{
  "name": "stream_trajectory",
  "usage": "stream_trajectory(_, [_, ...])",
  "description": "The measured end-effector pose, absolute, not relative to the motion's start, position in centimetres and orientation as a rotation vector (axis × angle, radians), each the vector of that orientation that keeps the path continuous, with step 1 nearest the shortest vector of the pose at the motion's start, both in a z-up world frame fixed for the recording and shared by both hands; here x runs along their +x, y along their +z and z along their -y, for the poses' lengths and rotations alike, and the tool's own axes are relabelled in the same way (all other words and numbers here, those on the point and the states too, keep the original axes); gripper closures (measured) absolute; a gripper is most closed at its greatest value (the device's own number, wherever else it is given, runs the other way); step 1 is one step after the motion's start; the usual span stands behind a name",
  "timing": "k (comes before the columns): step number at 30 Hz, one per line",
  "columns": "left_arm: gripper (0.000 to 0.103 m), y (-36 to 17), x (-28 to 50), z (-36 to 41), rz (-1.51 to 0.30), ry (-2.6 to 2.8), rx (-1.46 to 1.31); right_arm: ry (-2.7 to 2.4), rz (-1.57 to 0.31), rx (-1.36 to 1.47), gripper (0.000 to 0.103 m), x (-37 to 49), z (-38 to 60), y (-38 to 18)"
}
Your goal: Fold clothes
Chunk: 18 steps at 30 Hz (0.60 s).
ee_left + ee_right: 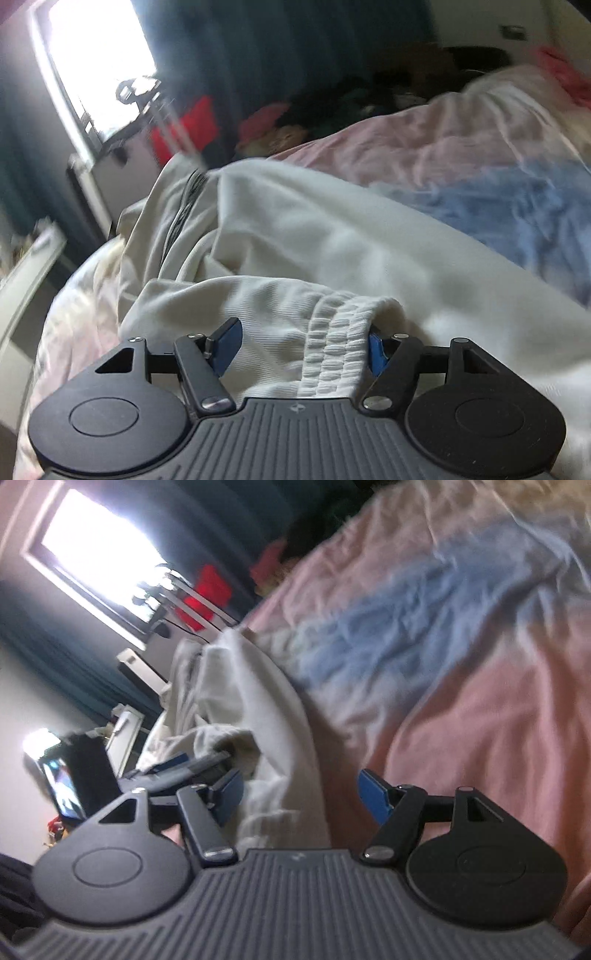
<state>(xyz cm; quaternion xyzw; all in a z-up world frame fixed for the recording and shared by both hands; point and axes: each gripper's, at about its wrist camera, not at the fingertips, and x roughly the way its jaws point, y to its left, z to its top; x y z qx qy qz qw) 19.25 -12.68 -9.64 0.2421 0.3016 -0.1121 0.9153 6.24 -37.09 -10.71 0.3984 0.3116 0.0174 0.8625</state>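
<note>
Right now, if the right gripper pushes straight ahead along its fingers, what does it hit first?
The right gripper stands open over the white garment, whose cloth already lies between its fingers. Straight on it would most likely push into that bunched white fabric first, then the pink and blue bedspread beyond. Depth is unclear.
</note>
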Motion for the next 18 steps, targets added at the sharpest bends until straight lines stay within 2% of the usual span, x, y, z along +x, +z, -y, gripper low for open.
stream_trajectory(1, [0.04, -9.7, 19.6, 12.7, -0.625, -0.221, 0.507, 0.037, -0.661, 0.836, 0.031, 6.4, 37.0, -11.0])
stream_trajectory(2, [0.056, -9.7, 19.5, 12.6, -0.612, -0.222, 0.526, 0.039, -0.663, 0.825, 0.031, 6.5, 36.8, -11.0])
stream_trajectory(3, [0.065, -9.7, 19.4, 12.5, -0.598, -0.224, 0.545, 0.041, -0.666, 0.815, 0.031, 6.6, 36.7, -11.1])
stream_trajectory(4, [0.085, -9.7, 19.3, 12.4, -0.586, -0.228, 0.559, 0.043, -0.664, 0.804, 0.031, 6.7, 36.5, -11.0])
stream_trajectory(5, [0.09, -9.4, 19.1, 12.0, -0.586, -0.245, 0.543, 0.046, -0.662, 0.793, 0.031, 6.7, 36.2, -10.9])
stream_trajectory(11, [0.093, -5.4, 16.4, 6.5, -0.514, -0.215, 0.321, 0.097, -0.616, 0.751, 0.031, 6.4, 35.2, -9.8])
stream_trajectory(18, [0.093, -0.6, 10.9, -6.7, -0.53, -0.131, -0.025, 0.217, -0.506, 0.894, 0.031, 4.8, 35.2, -8.5])
